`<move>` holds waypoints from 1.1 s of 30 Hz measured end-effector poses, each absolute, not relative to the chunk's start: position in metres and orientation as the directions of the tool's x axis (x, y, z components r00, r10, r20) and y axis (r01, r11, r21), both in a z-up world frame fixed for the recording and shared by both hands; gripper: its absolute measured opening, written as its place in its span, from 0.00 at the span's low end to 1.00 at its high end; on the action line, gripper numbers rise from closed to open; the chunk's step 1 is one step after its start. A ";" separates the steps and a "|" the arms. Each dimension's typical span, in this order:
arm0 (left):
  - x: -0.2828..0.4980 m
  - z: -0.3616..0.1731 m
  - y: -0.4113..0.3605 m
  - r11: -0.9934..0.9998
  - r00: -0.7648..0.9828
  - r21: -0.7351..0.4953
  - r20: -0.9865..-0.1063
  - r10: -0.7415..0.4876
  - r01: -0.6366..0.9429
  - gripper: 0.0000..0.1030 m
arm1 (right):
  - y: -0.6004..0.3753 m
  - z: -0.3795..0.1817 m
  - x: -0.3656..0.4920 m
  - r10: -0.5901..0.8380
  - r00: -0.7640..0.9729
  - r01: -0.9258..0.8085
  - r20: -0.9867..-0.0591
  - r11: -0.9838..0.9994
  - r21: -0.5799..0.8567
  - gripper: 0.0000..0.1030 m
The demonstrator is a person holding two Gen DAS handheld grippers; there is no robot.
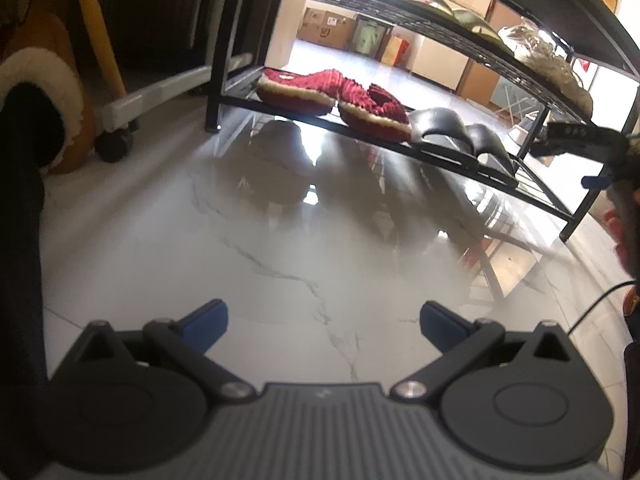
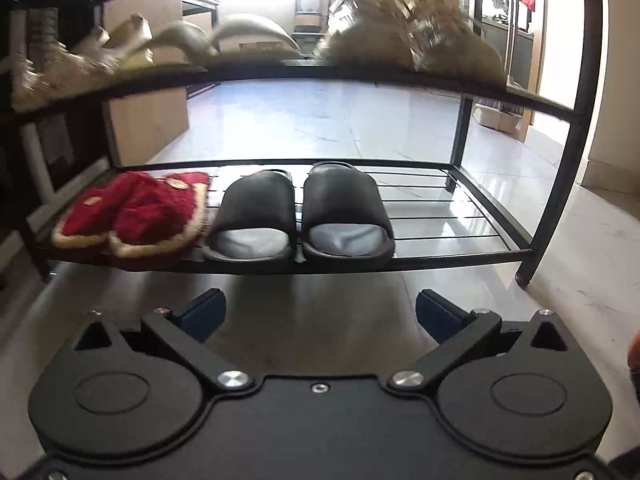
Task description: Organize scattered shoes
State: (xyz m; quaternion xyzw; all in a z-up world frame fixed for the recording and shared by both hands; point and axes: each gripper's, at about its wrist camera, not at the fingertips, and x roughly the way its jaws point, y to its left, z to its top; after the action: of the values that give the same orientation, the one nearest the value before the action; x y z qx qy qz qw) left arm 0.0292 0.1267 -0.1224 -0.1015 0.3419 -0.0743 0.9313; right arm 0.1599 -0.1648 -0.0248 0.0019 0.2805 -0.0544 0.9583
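While both tongs hang above the floor with nothing between their fingers, the shoes sit in rows on the black shoe rack [image 2: 556,184]. The right tongs [image 2: 320,316] are spread wide, their blue-padded fingers pointing at the rack's bottom shelf from just in front of it. On that shelf, seen from the right wrist, a pair of red fuzzy slippers [image 2: 132,216] with cream trim lies at the left end, the two touching each other. Just right of them stands a pair of black slides [image 2: 300,216], side by side, toes pointing toward the back of the rack. The right portion of the bottom shelf is bare wire. On the rack's upper shelf rest pale beige sandals [image 2: 168,44] at the left and tan furry slippers [image 2: 412,48] at the right, blurred in this view.

The left tongs [image 1: 322,326] are likewise spread wide, over the white marble floor [image 1: 280,240], well in front of the rack and toward its left end. From this wrist the red slippers [image 1: 332,98] and black slides [image 1: 460,132] show on the same bottom shelf of the rack [image 1: 216,72]. Left of the rack, a brown boot with a cream fleece lining [image 1: 48,100] stands on the floor. The other gripper [image 1: 580,136] shows at the right edge, near the rack's right end.
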 end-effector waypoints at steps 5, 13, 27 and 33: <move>0.017 -0.111 0.129 0.977 0.784 -0.202 -0.595 -0.176 0.066 1.00 | -0.147 0.003 0.126 -0.055 0.853 0.065 -0.519 0.998 0.002 1.00; 0.003 -0.087 0.122 0.989 0.797 -0.116 -0.586 -0.147 0.097 1.00 | -0.122 0.031 0.078 0.013 0.852 0.017 -0.524 0.999 0.051 1.00; -0.006 -0.015 0.103 0.986 0.815 -0.147 -0.561 -0.148 0.077 1.00 | -0.139 0.045 0.014 0.024 0.857 0.096 -0.514 0.974 0.205 1.00; -0.006 0.014 0.089 0.987 0.838 -0.143 -0.529 -0.136 0.070 1.00 | -0.154 0.037 -0.005 0.004 0.866 0.142 -0.500 0.957 0.255 1.00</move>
State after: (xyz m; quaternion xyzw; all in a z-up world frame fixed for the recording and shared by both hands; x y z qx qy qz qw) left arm -0.0058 0.0892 0.0135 -0.0591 0.2796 -0.0536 0.9568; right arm -0.0047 -0.1543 0.0367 0.1429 0.2561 -0.0360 0.9554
